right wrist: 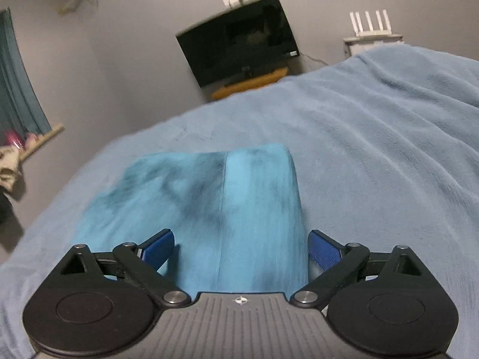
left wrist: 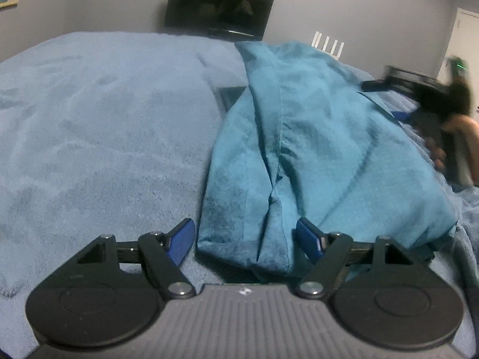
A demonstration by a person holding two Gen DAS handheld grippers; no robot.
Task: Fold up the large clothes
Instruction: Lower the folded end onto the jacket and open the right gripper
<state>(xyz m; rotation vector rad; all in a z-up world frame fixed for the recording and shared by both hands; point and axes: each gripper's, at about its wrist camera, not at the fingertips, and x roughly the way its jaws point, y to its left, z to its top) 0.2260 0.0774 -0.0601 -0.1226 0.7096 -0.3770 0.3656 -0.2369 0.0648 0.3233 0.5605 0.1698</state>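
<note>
Right wrist: blue blanket (right wrist: 374,149) (television (right wrist: 236,39) beyond), grey wall (right wrist: 134,45).

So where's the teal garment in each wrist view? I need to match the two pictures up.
Left wrist view: the teal garment runs from right of centre at the top edge of the bed down to the bottom, its near end between the open tongs.
Right wrist view: it lies at lower centre, reaching up from between the open tongs.
Shared landmark: the dark TV on the far wall.
</note>
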